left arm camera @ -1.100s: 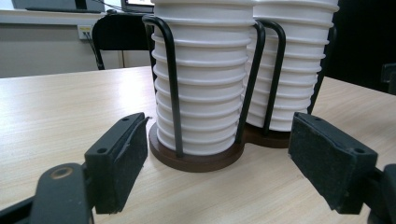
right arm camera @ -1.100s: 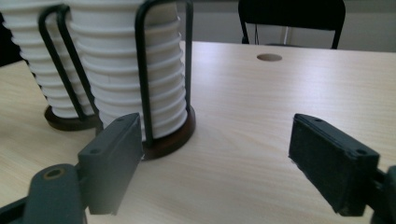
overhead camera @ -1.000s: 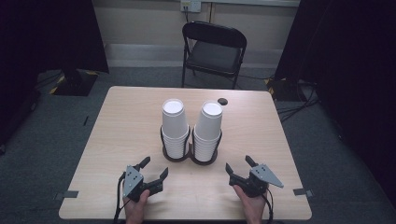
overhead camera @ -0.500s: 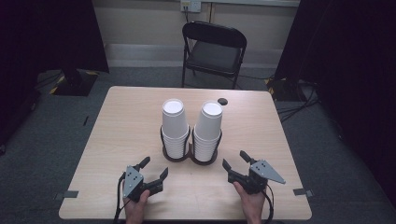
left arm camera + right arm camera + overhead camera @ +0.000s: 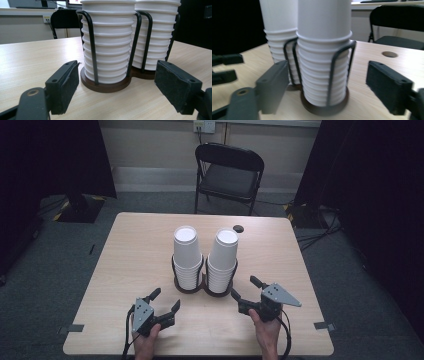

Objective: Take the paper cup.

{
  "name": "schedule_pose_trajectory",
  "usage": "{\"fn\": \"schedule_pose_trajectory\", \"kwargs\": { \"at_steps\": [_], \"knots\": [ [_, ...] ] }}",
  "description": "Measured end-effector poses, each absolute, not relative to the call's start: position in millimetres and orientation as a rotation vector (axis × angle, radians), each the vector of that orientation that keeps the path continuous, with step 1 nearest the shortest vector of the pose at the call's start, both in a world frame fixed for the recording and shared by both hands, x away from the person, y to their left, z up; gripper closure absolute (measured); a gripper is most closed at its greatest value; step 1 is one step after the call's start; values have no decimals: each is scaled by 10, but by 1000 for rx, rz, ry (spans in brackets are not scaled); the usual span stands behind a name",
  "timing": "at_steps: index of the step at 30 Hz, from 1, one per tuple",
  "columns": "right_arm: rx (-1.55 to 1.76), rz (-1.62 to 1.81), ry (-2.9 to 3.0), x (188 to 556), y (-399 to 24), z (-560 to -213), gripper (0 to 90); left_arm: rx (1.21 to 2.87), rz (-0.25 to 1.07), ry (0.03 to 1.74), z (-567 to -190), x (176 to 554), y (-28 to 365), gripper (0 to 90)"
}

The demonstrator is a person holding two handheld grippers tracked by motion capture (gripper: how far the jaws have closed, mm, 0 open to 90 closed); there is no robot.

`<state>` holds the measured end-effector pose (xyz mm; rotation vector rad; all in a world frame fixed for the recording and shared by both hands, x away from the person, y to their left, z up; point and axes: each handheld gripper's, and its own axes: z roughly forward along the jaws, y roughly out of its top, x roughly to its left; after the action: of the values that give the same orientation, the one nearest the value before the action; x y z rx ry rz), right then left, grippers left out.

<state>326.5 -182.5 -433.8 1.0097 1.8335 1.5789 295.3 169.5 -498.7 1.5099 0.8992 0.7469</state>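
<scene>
The left gripper [image 5: 163,300] rests low on the table [image 5: 130,255] near its front edge, jaws spread wide and holding nothing; the right gripper [image 5: 245,288] sits beside it to the right, its jaws likewise spread and empty. Both point at the cup stacks in the middle of the table, near them but not touching.

From above, the left stack [image 5: 187,255] and right stack [image 5: 222,260] stand upright side by side in a dark double holder [image 5: 203,289], each topped by one cup that rises clear of the rest.

The left gripper view looks between its own pads [image 5: 65,85] at the left stack [image 5: 107,40] close up: ribbed rims, black wire hoops [image 5: 91,45], and the brown round base [image 5: 105,86], with the second stack just behind.

The right gripper view, slightly blurred, has the right stack [image 5: 324,57] framed between its jaws, and shows a round hole [image 5: 389,54] in the table beyond. The left gripper's jaws [image 5: 225,67] show at its left edge.

The high view adds a black folding chair [image 5: 227,172] behind the table.
</scene>
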Motion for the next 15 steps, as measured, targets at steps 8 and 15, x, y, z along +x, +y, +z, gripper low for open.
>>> {"fn": "schedule_pose_trajectory", "kwargs": {
  "at_steps": [8,15],
  "knots": [
    [1004,1657,1823,3413,-1772,-4167,131,1520,753,911,-4982,2963,1698,195],
    [994,1665,1818,3505,-1762,-4041,132,1514,747,914,-4984,2963,1696,197]
  ]
}}
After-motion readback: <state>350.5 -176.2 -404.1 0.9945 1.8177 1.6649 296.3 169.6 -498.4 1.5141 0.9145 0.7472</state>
